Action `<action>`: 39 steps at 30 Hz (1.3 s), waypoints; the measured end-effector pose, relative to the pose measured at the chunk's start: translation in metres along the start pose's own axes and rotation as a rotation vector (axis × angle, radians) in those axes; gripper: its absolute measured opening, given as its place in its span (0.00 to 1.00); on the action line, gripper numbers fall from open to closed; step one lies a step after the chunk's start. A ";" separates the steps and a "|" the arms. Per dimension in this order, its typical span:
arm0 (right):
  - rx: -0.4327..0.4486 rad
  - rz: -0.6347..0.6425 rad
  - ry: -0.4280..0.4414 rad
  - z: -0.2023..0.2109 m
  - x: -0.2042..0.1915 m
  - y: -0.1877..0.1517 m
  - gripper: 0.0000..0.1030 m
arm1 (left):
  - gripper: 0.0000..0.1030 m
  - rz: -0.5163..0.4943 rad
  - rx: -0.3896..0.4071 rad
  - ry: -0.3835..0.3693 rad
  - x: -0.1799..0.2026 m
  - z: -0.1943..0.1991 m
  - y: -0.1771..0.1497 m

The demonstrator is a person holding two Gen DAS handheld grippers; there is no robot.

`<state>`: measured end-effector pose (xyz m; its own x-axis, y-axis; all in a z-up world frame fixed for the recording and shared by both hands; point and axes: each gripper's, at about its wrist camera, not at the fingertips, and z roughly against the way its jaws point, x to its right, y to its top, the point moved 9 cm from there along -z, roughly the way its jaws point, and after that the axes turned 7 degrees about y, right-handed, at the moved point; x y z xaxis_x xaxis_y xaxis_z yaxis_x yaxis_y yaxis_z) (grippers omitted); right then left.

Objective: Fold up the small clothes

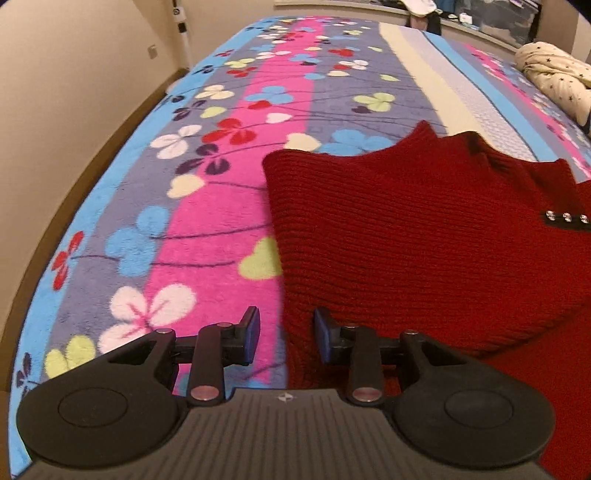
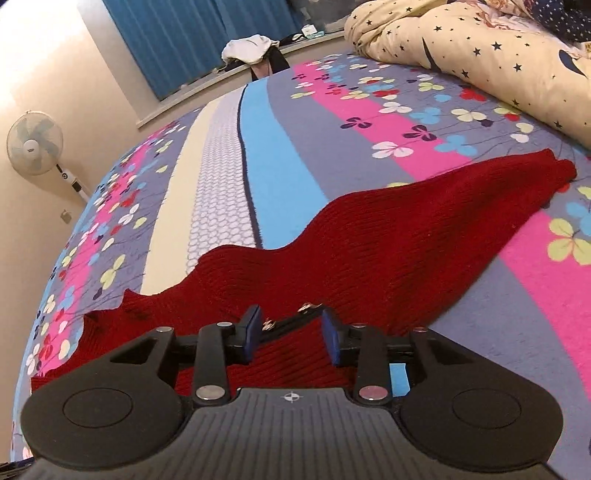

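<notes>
A dark red knitted sweater (image 1: 413, 236) lies on a flowered fleece blanket (image 1: 207, 206), with one part folded over its body. A black strip with three shiny studs (image 1: 565, 218) sits on it at the right. My left gripper (image 1: 286, 339) is open, low over the sweater's left edge near its bottom. In the right wrist view the sweater (image 2: 369, 236) stretches away with a sleeve (image 2: 517, 181) reaching far right. My right gripper (image 2: 291, 338) is open over the sweater, with the studded strip (image 2: 291, 319) between its fingers.
A cream star-patterned duvet (image 2: 491, 55) is bunched at the far right of the bed. A standing fan (image 2: 35, 144) is by the left wall. Blue curtains (image 2: 192, 33) and a sill with white cloth (image 2: 249, 48) lie beyond the bed. The wall and floor trim (image 1: 74, 177) run along the bed's left side.
</notes>
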<state>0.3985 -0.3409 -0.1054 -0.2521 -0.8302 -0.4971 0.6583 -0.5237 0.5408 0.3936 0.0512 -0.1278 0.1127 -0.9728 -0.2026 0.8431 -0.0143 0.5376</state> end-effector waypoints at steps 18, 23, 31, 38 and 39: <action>0.187 -0.375 -0.256 0.017 0.190 0.061 0.36 | 0.38 -0.020 0.065 -0.002 0.013 0.011 0.010; 0.181 -0.529 -0.166 -0.011 0.226 0.052 0.42 | 0.38 -0.040 0.060 -0.005 0.017 0.009 0.007; 0.282 -0.534 -0.140 -0.014 0.235 0.060 0.12 | 0.38 -0.051 0.065 -0.006 0.018 0.009 0.007; 0.451 -0.471 -0.106 0.027 0.203 0.093 0.10 | 0.38 -0.037 0.071 -0.016 0.017 0.015 0.010; 0.468 -0.434 -0.099 0.033 0.190 0.098 0.10 | 0.38 -0.034 0.072 -0.017 0.017 0.015 0.011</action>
<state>0.3920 -0.5564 -0.1248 -0.5045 -0.5263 -0.6845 0.1087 -0.8252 0.5543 0.3965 0.0312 -0.1126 0.0751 -0.9753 -0.2077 0.8062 -0.0632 0.5883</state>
